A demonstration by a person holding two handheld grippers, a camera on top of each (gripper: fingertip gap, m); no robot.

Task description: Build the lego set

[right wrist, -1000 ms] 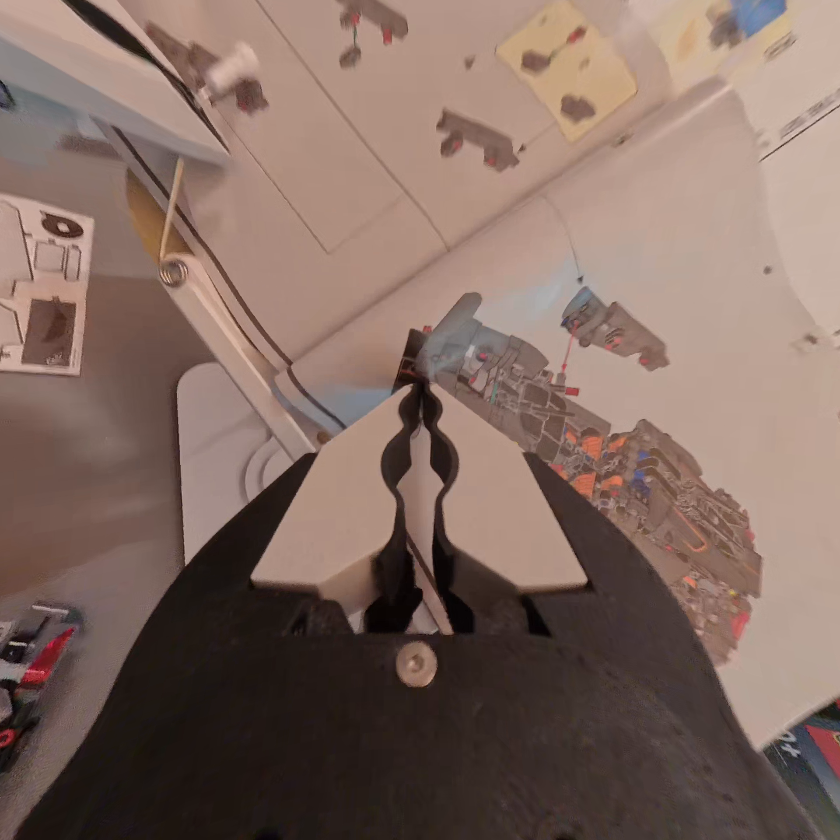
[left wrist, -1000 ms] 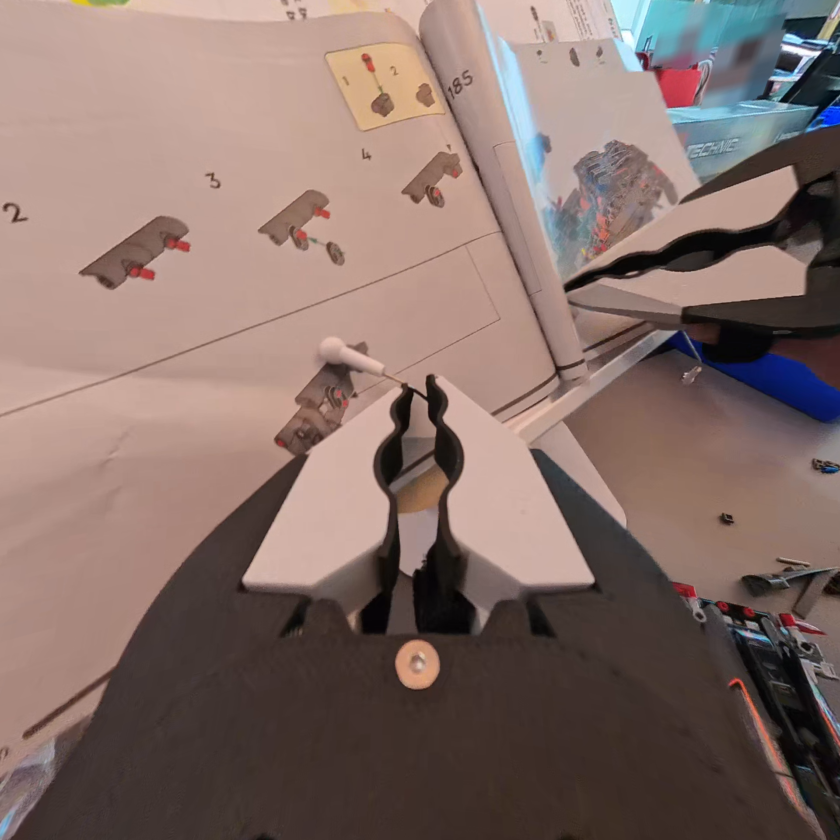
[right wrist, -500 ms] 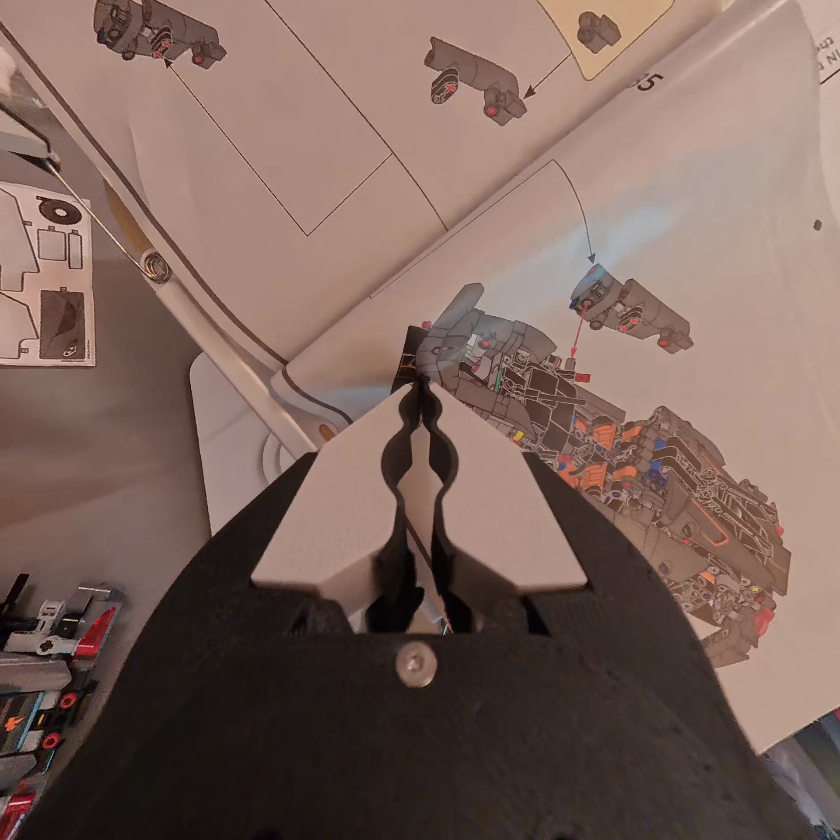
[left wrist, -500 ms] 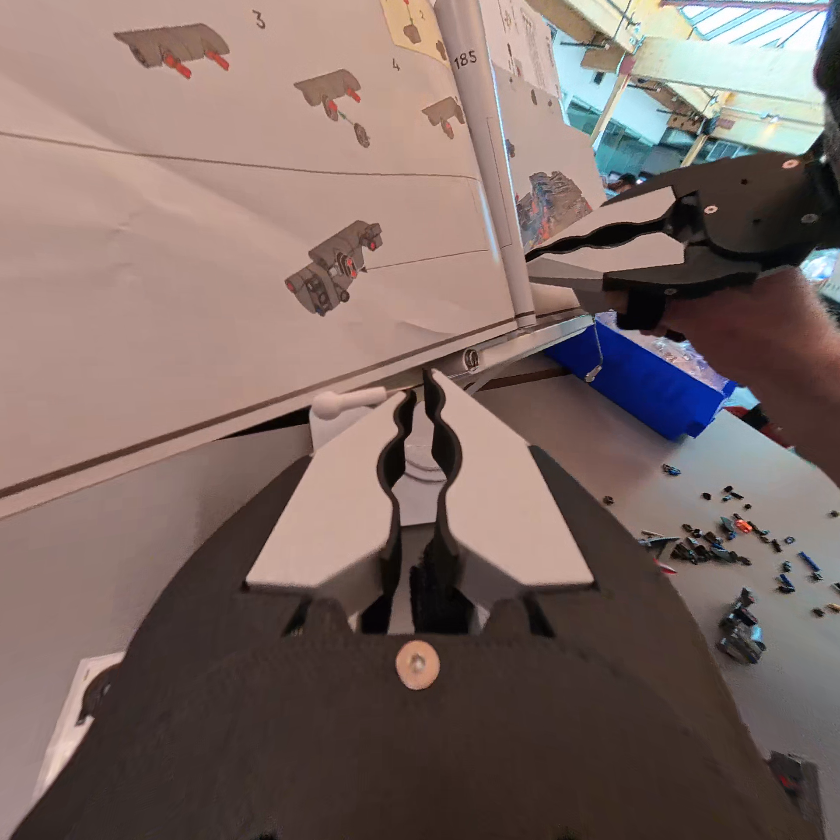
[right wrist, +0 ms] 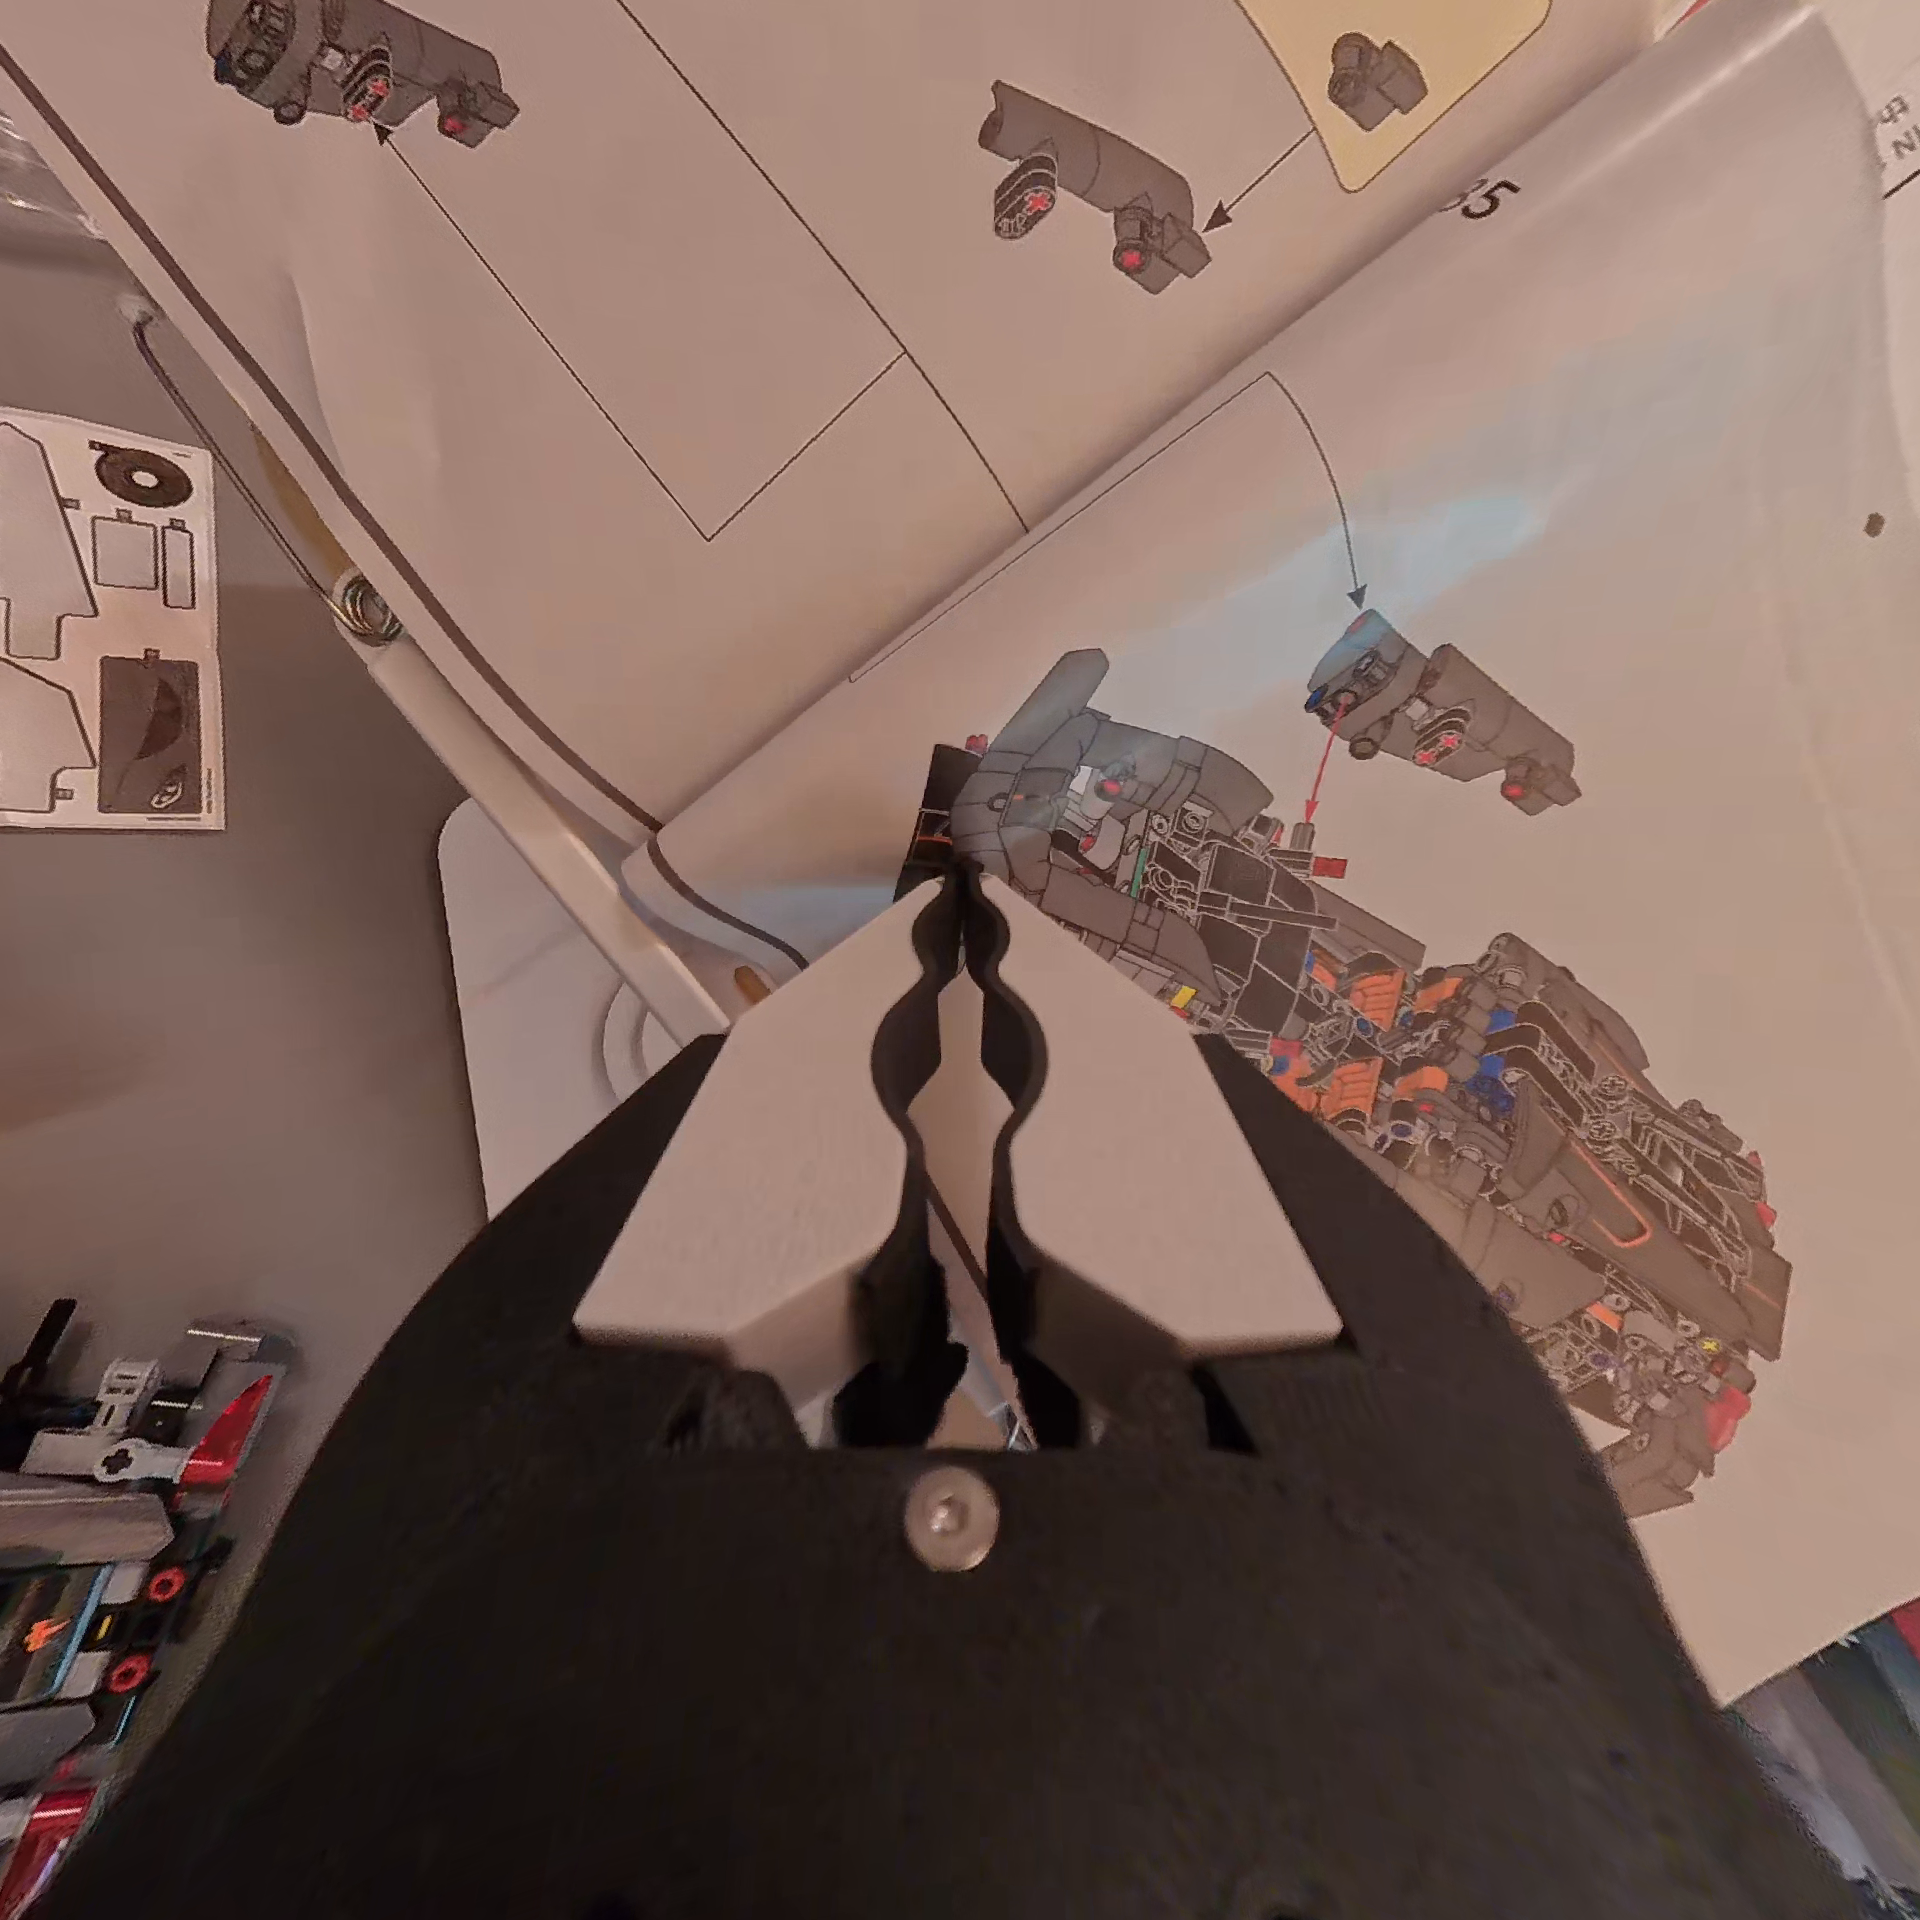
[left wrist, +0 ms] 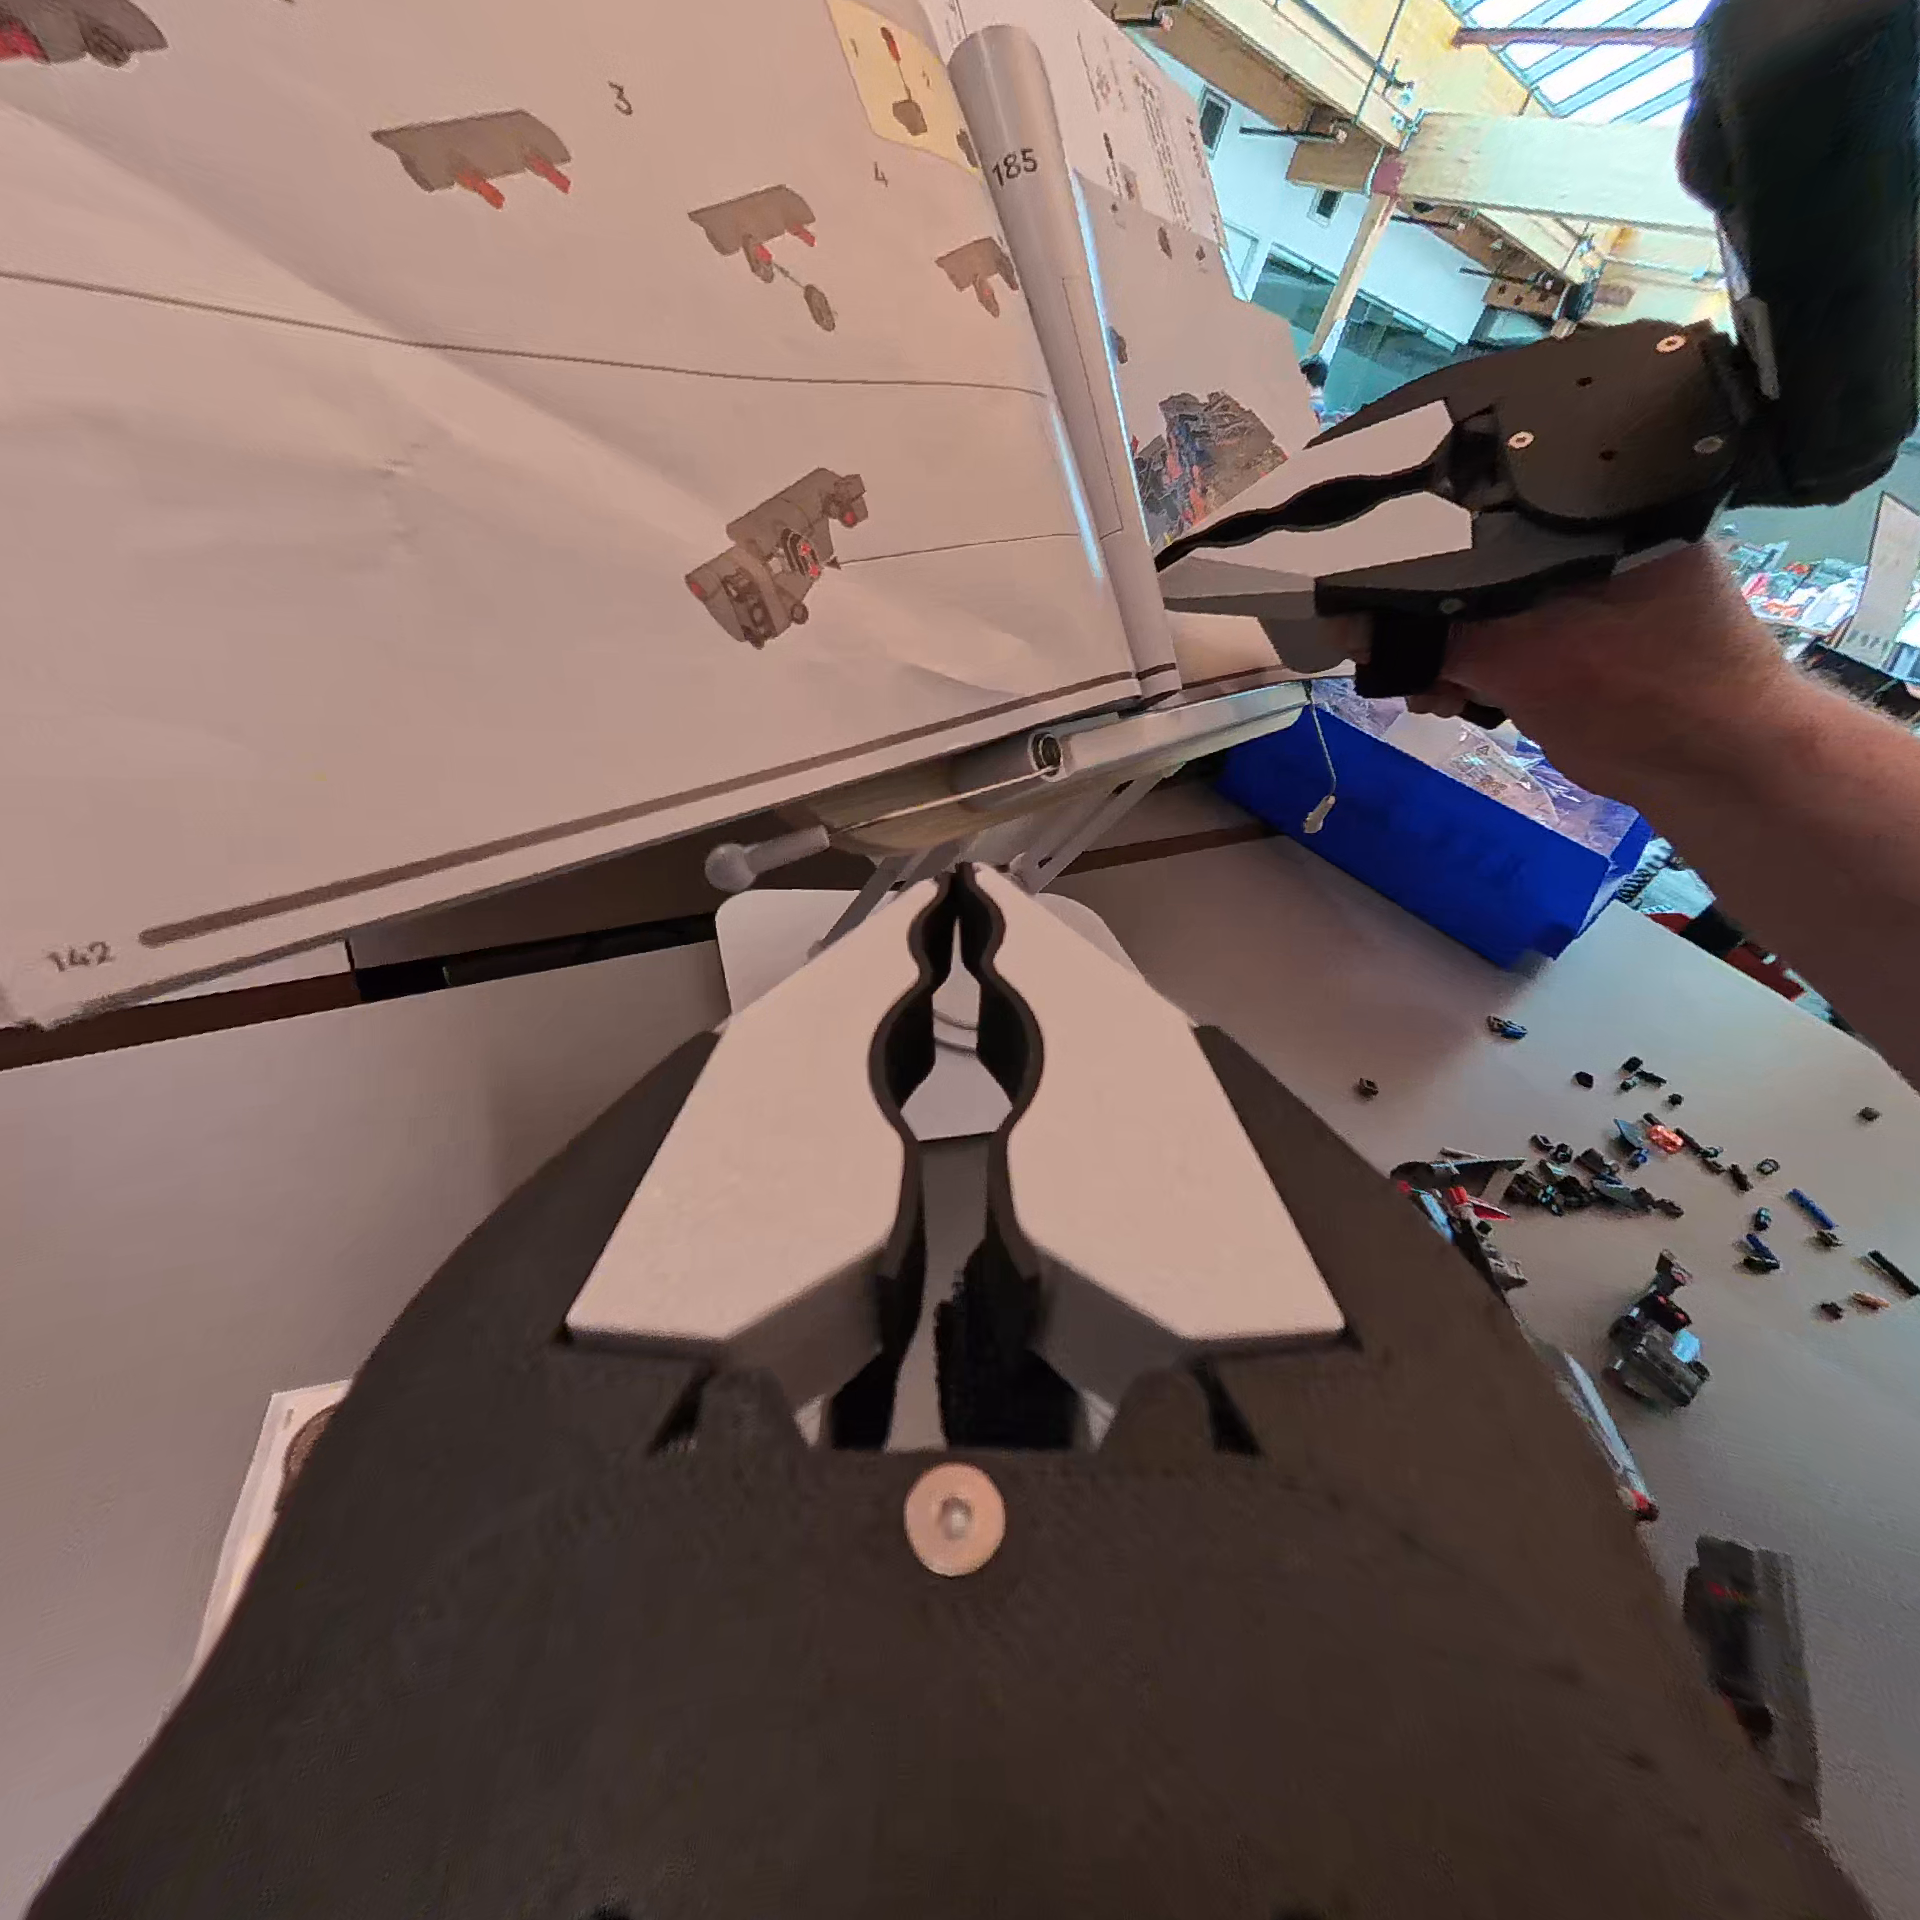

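Observation:
The open instruction booklet (left wrist: 520,468) rests on a white stand (left wrist: 1195,727). My left gripper (left wrist: 958,883) is shut with nothing between its tips. It sits just below the booklet's lower edge, over the stand's base plate (left wrist: 758,945). The stand's white-knobbed page holder (left wrist: 743,862) sticks out to the left of the tips. My right gripper (right wrist: 961,883) is shut on the right-hand page (right wrist: 1455,468), at the front of the printed car picture. It also shows in the left wrist view (left wrist: 1169,561), beside the curled page.
A blue bin (left wrist: 1434,842) stands behind the stand on the right. Several loose small lego pieces (left wrist: 1621,1164) lie on the grey table at the right. A part-built dark model (right wrist: 125,1455) and a sticker sheet (right wrist: 104,623) lie to the left of the stand. Tip to tip, the grippers are about 20 cm apart. The part-built dark model (right wrist: 125,1455) is about equally far from each gripper, around 20 cm.
My left gripper dropped from the page to below the booklet's edge and closed fully on nothing; the white-knobbed holder swung down off the page. My right gripper stayed shut on the same page.

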